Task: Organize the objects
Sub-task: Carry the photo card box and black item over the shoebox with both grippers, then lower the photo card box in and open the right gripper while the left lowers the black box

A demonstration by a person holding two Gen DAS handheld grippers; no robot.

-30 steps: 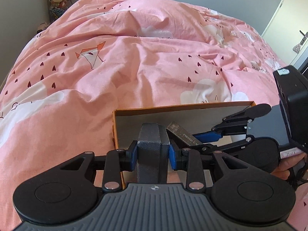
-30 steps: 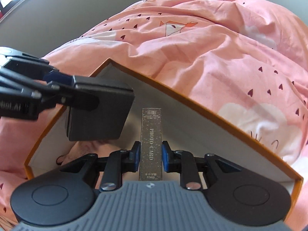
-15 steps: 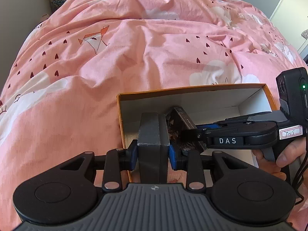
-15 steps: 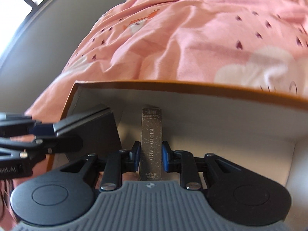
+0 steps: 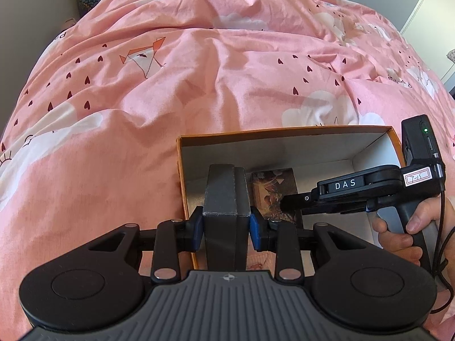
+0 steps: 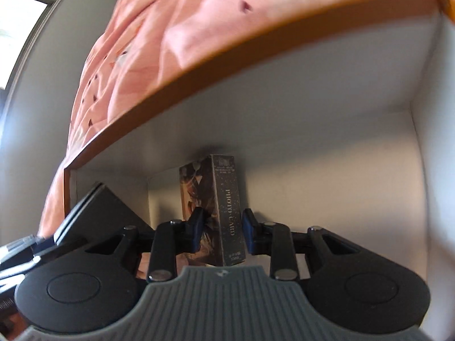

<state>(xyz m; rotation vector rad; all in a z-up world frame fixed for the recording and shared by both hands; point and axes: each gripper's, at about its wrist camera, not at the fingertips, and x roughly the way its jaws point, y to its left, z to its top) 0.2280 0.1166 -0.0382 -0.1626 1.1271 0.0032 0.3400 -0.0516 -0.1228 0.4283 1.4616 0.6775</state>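
Since a second ago the right gripper [image 6: 222, 228] has let go of the card box [image 6: 219, 213] inside the cardboard box [image 5: 284, 133], now standing between its parted fingers, while the left gripper [image 5: 226, 224] clamps the dark case [image 5: 226, 196], probably to be set down beside it next.

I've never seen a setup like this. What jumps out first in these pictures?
A big pink bedspread fills the scene. On it sits an orange-edged box, where the left gripper clamps a dark grey block and the right gripper, open, straddles a photo card pack standing inside.
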